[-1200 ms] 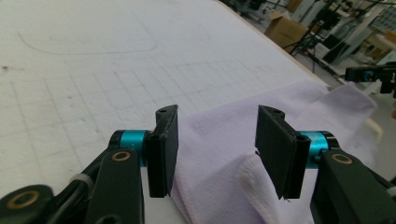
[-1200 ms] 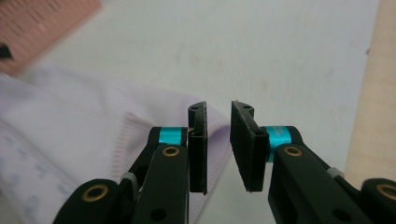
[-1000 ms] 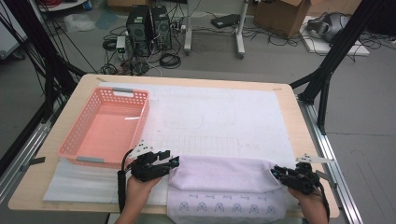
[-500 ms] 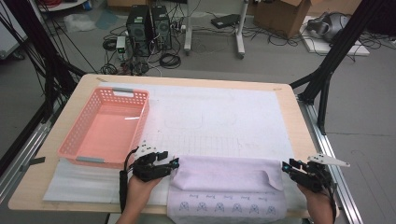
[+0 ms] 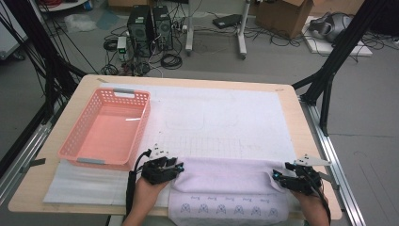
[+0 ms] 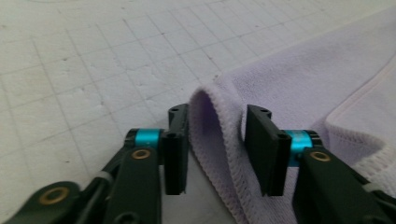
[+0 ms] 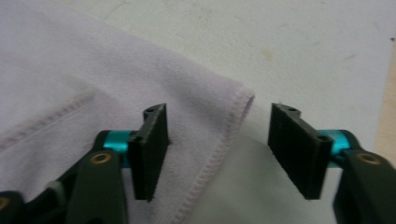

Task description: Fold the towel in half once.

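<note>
Left claw (image 6: 217, 149): jaws apart, just been closing; raised folded corner of the towel (image 6: 299, 88) between the pads, not yet pinched.
Right claw (image 7: 219, 149): released, jaws just been opening; one pad resting over the towel's other folded corner, the other pad off the cloth above bare mat.
Towel (image 5: 226, 176): lilac, folded once, along the worktop's near edge, spanning from left claw (image 5: 162, 169) to right claw (image 5: 296, 180); patterned hem toward the person.
Risk, left corner: likely only the top layer caught, so the fold could open on lifting.
Risk, right corner: with this hold let go, any pull from the left would probably drag the towel askew.
Mat (image 5: 221, 122): white, gridded, under the towel; could be snagged by a low pad.
Basket (image 5: 106, 132): pink, beyond the towel's left end, apart from it.
Worktop (image 5: 308, 141): bare wood just right of the towel.
</note>
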`<state>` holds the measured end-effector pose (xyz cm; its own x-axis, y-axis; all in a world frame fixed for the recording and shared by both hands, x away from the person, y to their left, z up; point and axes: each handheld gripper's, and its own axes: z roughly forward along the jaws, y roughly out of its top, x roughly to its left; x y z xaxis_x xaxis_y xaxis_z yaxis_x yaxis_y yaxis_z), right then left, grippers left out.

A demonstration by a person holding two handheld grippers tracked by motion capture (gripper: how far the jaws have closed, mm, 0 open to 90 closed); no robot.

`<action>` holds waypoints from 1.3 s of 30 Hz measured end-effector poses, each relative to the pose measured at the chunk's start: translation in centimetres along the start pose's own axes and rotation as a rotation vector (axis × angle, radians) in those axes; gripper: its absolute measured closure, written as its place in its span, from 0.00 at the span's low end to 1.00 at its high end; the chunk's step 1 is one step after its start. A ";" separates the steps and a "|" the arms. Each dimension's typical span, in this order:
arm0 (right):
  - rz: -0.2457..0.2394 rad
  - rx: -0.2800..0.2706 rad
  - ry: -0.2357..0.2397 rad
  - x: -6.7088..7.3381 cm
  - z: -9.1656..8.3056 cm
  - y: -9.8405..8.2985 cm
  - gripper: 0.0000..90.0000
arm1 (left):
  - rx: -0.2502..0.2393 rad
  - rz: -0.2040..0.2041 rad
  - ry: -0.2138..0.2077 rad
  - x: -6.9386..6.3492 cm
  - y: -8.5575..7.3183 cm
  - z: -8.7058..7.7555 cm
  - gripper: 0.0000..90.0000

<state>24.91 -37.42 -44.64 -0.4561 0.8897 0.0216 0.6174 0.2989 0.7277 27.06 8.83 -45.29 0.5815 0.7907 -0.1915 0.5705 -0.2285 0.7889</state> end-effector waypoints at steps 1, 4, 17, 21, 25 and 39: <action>0.006 0.001 -0.002 -0.1 0.0 0.0 0.37 | 0.002 0.001 0.004 0.0 0.0 0.0 0.74; 0.023 0.002 0.011 -0.2 0.0 -0.1 0.38 | 0.003 -0.011 -0.006 -0.1 0.0 0.0 0.84; 0.033 0.013 0.142 0.0 -0.3 0.0 0.92 | -0.015 -0.061 -0.042 -0.1 -0.3 -0.1 0.96; 0.087 -0.003 0.214 -0.9 -0.5 -0.5 0.94 | -0.080 -0.085 -0.051 0.4 -0.2 -0.8 0.96; 0.063 -0.086 0.215 -1.0 -1.4 0.3 0.95 | -0.165 -0.053 -0.034 0.7 1.4 -2.1 0.97; -0.005 -0.200 0.149 -3.4 0.9 7.5 0.95 | -0.172 -0.109 0.032 5.7 9.3 0.4 0.97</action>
<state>31.65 -37.92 -39.89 -0.5574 0.8232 0.1075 0.4824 0.2158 0.8489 35.86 10.97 -39.24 0.5012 0.8239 -0.2644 0.5201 -0.0426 0.8531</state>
